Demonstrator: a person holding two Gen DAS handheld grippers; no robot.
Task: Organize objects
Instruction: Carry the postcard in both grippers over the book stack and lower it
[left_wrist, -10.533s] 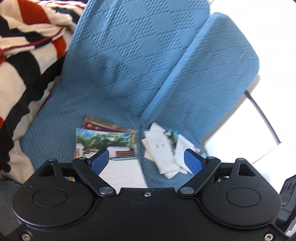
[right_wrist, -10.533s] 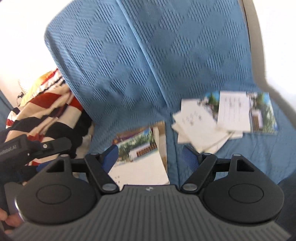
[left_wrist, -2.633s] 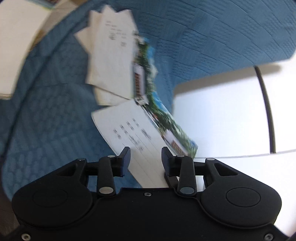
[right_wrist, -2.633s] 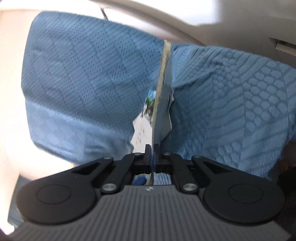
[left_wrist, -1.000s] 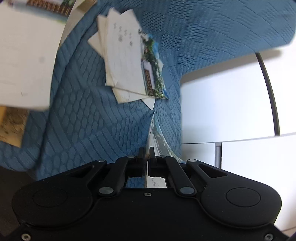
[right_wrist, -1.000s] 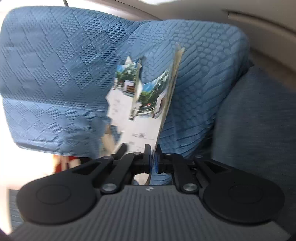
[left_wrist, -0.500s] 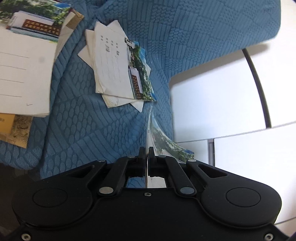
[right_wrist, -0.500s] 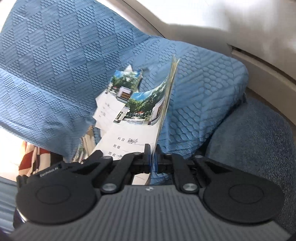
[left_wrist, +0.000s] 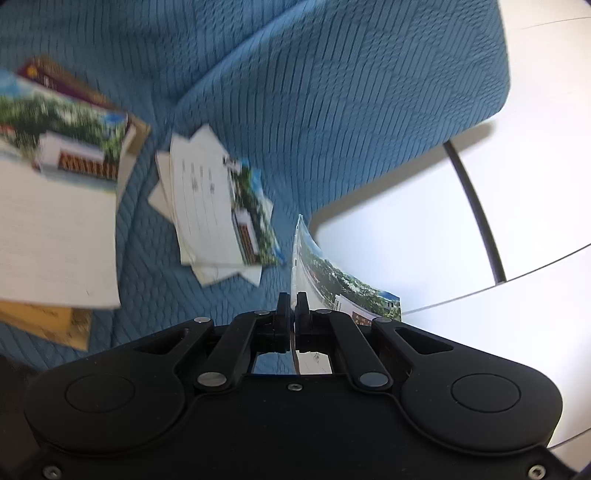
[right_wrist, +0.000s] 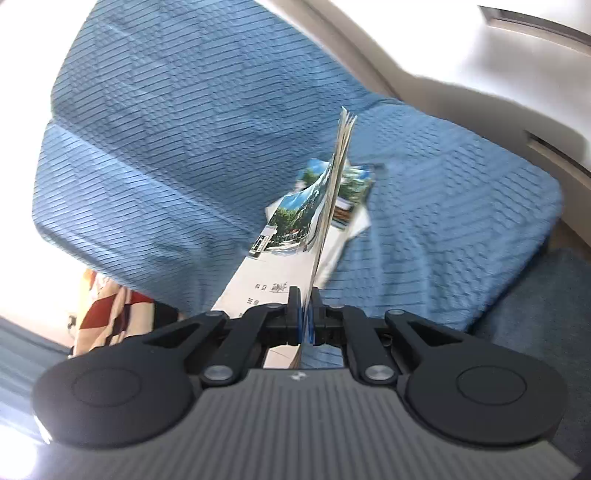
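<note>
My left gripper (left_wrist: 294, 295) is shut on a thin photo-cover booklet (left_wrist: 332, 280), held edge-on above the blue quilted cushion (left_wrist: 332, 110). A loose pile of small white sheets and a photo card (left_wrist: 218, 214) lies on the cushion ahead of it. Further left is a larger photo-cover notebook (left_wrist: 55, 221) over brown books (left_wrist: 44, 321); I cannot tell whether it is lifted. My right gripper (right_wrist: 300, 291) is shut on a stack of notebooks (right_wrist: 288, 229), also edge-on. Behind that stack, part of the loose pile (right_wrist: 351, 192) shows on the cushion (right_wrist: 184, 129).
A white surface with a dark line (left_wrist: 406, 240) borders the cushion on the right in the left wrist view. A red, black and cream striped blanket (right_wrist: 107, 306) lies at the lower left in the right wrist view. Darker blue-grey upholstery (right_wrist: 535, 314) is at its right.
Both grippers have risen with their paper still clamped. The loose pile and cushion now sit farther off in both views. The right-hand stack has rolled to stand more upright.
</note>
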